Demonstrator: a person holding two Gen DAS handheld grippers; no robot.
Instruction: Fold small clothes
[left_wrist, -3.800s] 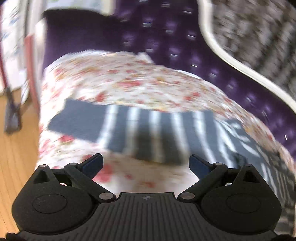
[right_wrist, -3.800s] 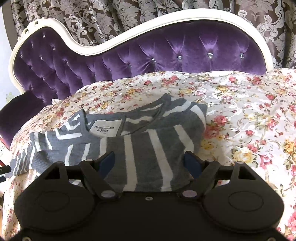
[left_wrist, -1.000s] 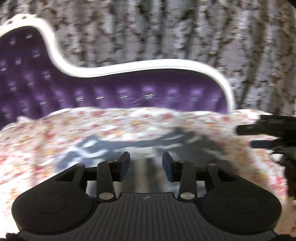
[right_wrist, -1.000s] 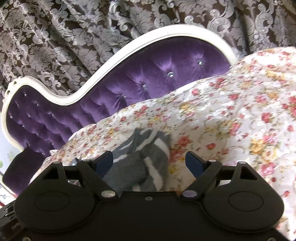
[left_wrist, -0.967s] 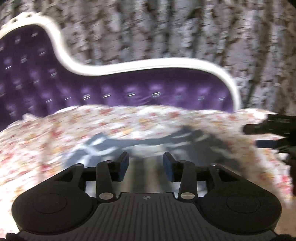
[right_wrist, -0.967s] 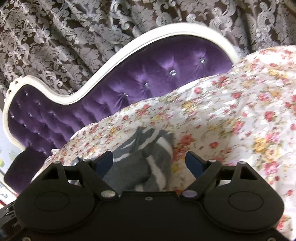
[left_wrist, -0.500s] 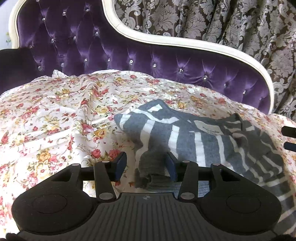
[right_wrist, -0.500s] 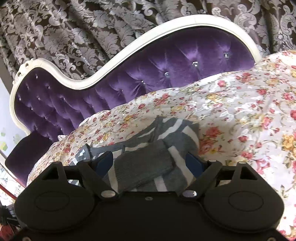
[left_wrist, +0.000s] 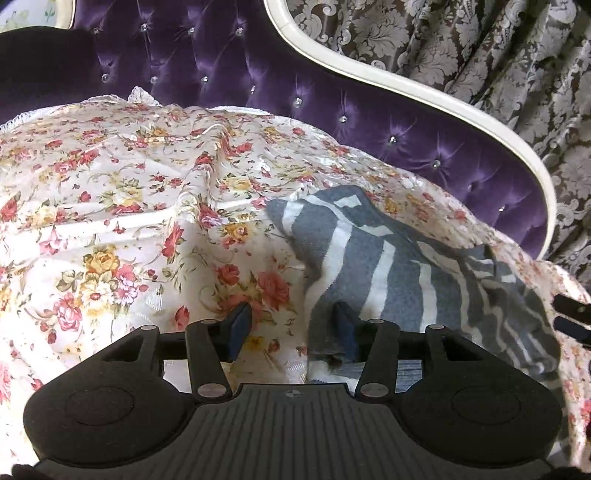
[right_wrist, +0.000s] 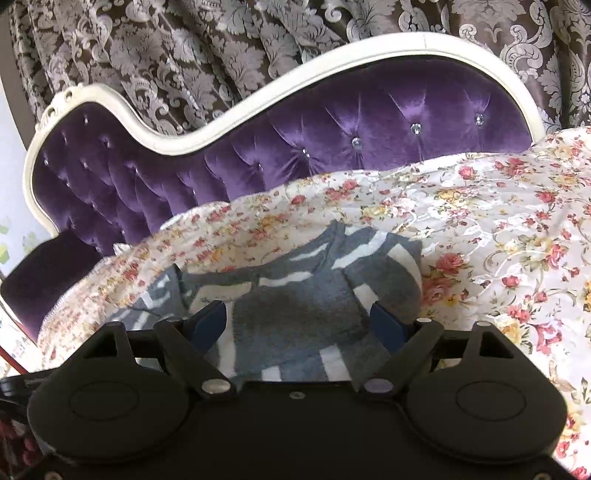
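Observation:
A grey sweater with white stripes (left_wrist: 388, 266) lies on the floral cloth (left_wrist: 122, 206) that covers the sofa seat. In the left wrist view my left gripper (left_wrist: 291, 326) is open and empty, low over the sweater's left edge; its right finger touches the knit. In the right wrist view the sweater (right_wrist: 295, 306) lies partly folded, with a grey flap on top. My right gripper (right_wrist: 299, 321) is open wide just above that flap and holds nothing.
The purple tufted sofa back (right_wrist: 332, 136) with a white frame (left_wrist: 406, 85) curves behind the seat. Patterned curtains (right_wrist: 221, 48) hang behind it. The tip of the other gripper (left_wrist: 574, 314) shows at the right edge of the left wrist view.
My left gripper has opened wider and moved left and closer to the sweater's edge. My right gripper has come lower and closer over the folded sweater, still open.

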